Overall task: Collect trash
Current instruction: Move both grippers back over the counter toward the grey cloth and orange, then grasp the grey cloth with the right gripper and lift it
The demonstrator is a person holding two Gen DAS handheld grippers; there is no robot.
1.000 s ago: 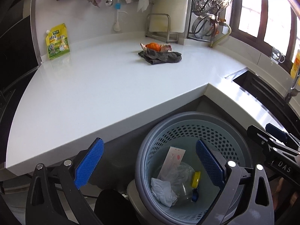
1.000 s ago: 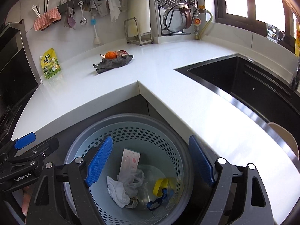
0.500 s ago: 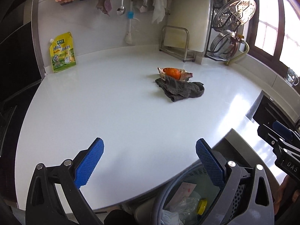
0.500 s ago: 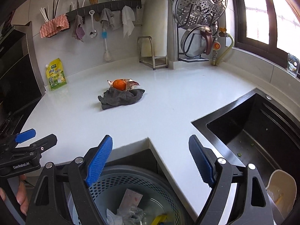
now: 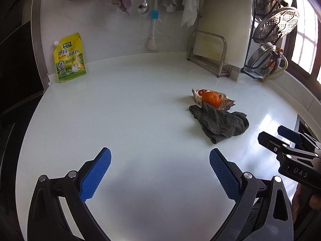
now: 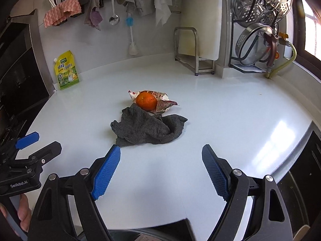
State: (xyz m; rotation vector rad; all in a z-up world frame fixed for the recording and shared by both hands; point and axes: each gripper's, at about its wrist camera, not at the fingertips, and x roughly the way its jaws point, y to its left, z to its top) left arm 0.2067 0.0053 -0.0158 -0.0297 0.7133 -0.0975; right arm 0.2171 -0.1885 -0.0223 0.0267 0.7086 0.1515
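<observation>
Bin rim [image 6: 128, 234] below right claw [image 6: 160, 170], unseen from left

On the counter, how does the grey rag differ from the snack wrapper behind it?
The grey rag is dark, plain, soft cloth, bunched in folds; the snack wrapper is pale, printed in red and crinkled. The rag carries nothing, while the wrapper has an orange sitting on it. The rag looks broader. Both lie together mid-counter, touching.

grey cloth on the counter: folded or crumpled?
Crumpled. The cloth lies in a loose bunched heap with uneven folds and ragged edges, one corner riding up against the orange on its wrapper.
</observation>
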